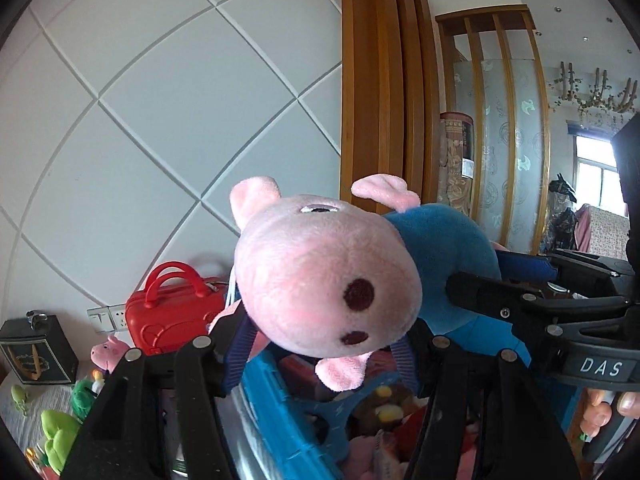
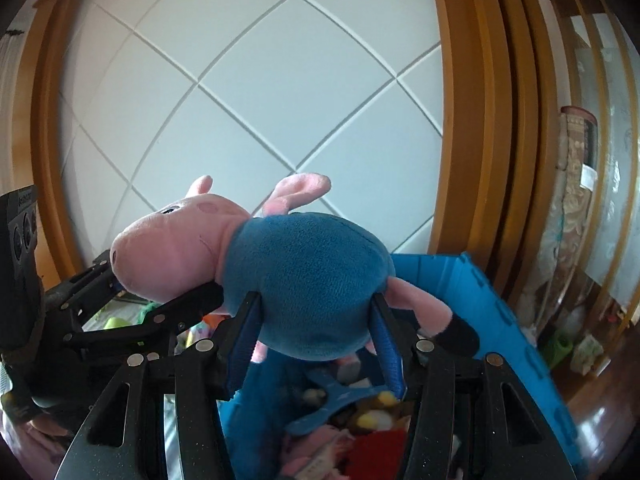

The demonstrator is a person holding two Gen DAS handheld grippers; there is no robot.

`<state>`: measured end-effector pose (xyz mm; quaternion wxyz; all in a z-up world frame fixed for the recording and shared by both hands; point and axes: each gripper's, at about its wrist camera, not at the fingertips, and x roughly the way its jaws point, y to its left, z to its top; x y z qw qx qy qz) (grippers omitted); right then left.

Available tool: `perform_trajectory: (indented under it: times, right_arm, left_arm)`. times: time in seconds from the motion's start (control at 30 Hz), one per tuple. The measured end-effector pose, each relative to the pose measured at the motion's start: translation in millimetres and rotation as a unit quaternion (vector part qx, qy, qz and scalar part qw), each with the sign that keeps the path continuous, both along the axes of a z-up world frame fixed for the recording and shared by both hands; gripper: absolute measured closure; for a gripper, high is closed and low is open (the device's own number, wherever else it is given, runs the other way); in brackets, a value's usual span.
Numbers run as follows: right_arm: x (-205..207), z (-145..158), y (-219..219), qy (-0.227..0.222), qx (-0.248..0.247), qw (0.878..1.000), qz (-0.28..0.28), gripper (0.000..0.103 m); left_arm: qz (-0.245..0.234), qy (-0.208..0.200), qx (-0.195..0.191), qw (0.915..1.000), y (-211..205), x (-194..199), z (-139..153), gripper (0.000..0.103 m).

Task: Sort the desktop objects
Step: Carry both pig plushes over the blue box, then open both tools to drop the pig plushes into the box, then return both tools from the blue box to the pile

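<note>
A plush pig (image 1: 320, 276) with a pink head and a blue body (image 2: 308, 280) hangs in the air on its side. My left gripper (image 1: 320, 346) is shut on its head, the blue pads pressing each side of the snout. My right gripper (image 2: 316, 338) is shut on the blue belly. From the right wrist view the left gripper (image 2: 160, 286) comes in from the left, around the head. Below the pig stands a blue plastic crate (image 2: 480, 300) with several soft toys inside, and its blue rim (image 1: 276, 400) also shows under the head.
A red toy suitcase (image 1: 172, 312), a black box (image 1: 36, 352), a small pink plush (image 1: 108, 350) and green plush toys (image 1: 56, 436) lie at the left. A white panelled wall and wooden frame (image 2: 460, 120) stand behind. A person's fingers (image 1: 624, 400) hold the right gripper.
</note>
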<state>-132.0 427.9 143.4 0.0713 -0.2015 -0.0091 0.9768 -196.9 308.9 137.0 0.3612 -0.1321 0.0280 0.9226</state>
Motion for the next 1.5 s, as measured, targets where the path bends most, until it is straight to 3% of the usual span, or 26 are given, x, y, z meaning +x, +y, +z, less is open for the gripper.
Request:
perform_trajectory:
  times: [0.2, 0.3, 0.5, 0.6, 0.8, 0.9, 1.03, 1.23, 1.5]
  right_arm:
    - [22, 7, 82, -0.031, 0.007, 0.999, 0.03, 0.052]
    - [30, 7, 108, -0.041, 0.003, 0.998, 0.038, 0.053]
    - [25, -6, 148, -0.056, -0.011, 0.997, 0.052, 0.054]
    - [18, -11, 160, -0.064, -0.025, 0.995, 0.067, 0.061]
    - [9, -25, 181, -0.071, -0.029, 0.996, 0.05, 0.062]
    - [12, -28, 186, -0.069, -0.026, 0.996, 0.042, 0.061]
    - [23, -26, 183, -0.057, -0.014, 0.998, 0.031, 0.032]
    - [53, -24, 180, -0.023, -0.004, 1.0, 0.007, 0.0]
    - [97, -32, 148, -0.005, 0.003, 1.0, -0.005, 0.0]
  left_arm:
    - [0.04, -0.051, -0.014, 0.9978, 91, 20, 0, 0.043]
    - [0.049, -0.056, -0.03, 0.9968, 122, 25, -2, 0.043]
    - [0.067, -0.066, -0.044, 0.9946, 150, 26, -12, 0.043]
    - [0.071, -0.071, -0.055, 0.9934, 161, 24, -19, 0.043]
    - [0.094, -0.088, -0.067, 0.9894, 170, 16, -32, 0.042]
    - [0.107, -0.094, -0.068, 0.9875, 167, 17, -34, 0.03]
    - [0.126, -0.088, -0.07, 0.9857, 159, 28, -35, 0.024]
    - [0.158, -0.083, -0.07, 0.9815, 135, 58, -36, 0.022]
    - [0.185, -0.049, -0.055, 0.9799, 95, 112, -36, 0.011]
